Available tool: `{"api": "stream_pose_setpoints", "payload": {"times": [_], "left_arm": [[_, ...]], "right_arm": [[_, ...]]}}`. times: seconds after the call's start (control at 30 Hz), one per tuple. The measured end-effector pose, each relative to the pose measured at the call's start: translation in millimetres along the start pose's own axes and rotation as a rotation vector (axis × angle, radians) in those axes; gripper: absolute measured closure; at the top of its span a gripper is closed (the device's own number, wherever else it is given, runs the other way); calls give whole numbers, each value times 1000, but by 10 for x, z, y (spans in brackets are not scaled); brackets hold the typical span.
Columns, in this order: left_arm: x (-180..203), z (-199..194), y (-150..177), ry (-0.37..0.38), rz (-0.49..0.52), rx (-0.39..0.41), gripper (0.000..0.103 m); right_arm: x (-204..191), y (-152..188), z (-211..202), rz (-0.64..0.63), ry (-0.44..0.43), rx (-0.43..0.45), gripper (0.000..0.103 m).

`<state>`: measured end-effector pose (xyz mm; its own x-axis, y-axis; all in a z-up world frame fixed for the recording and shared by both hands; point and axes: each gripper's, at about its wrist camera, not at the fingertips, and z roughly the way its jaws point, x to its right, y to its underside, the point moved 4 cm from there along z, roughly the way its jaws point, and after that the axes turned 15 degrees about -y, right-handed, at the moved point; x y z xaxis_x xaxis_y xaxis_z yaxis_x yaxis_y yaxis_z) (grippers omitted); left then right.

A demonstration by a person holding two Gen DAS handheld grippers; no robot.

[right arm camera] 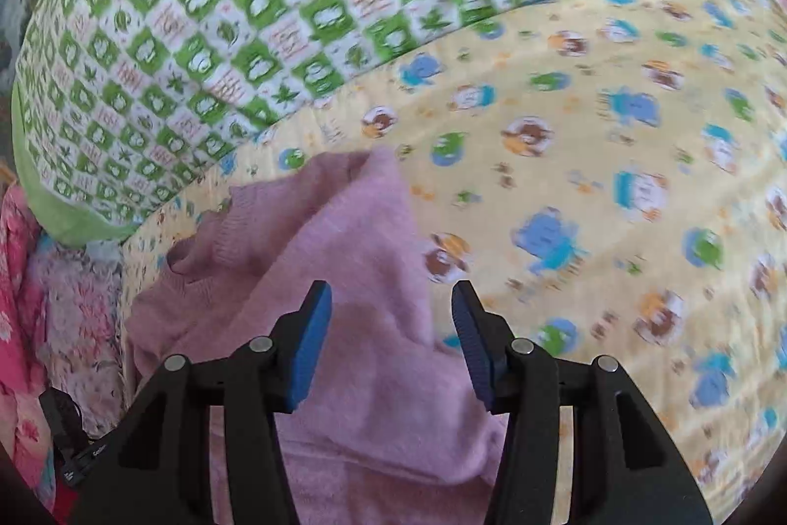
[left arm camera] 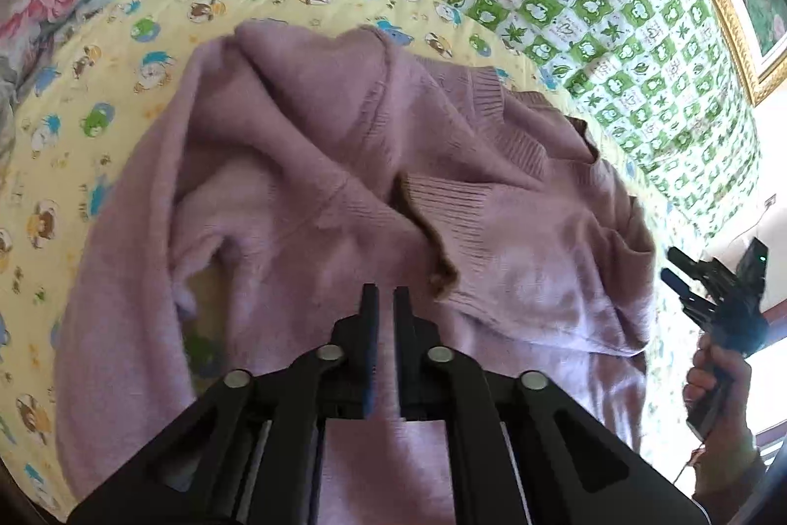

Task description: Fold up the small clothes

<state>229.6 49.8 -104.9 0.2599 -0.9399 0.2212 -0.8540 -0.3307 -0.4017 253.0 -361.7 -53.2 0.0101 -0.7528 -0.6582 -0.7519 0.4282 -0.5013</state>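
Left gripper (left arm camera: 386,303): fingers almost together, only a thin slit between the two dark tips, nothing seen pinched there; pointing forward and down, black linkage arms spread wide behind. Right gripper (right arm camera: 392,303): fingers wide apart, blue pads (right arm camera: 310,343) facing each other across the gap, nothing between them, also tilted forward and down. In the left wrist view, at the far right edge: right gripper seen from the side, tilted upward, held around the handle by the right hand (left arm camera: 715,382), fingers curled, forearm going down out of frame.
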Motion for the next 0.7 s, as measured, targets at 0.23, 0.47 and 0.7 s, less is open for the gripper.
{"api": "stream_pose_setpoints", "payload": {"times": [0.23, 0.47, 0.7], "left_arm": [[328, 230, -211, 6, -1, -53, 36], [608, 299, -174, 20, 110, -67, 96], [504, 162, -7, 44, 112, -15, 98]], "right_arm": [[-153, 42, 119, -18, -44, -15, 49], [-87, 58, 101, -15, -36, -14, 49], [29, -84, 156, -34, -3, -7, 49]]}}
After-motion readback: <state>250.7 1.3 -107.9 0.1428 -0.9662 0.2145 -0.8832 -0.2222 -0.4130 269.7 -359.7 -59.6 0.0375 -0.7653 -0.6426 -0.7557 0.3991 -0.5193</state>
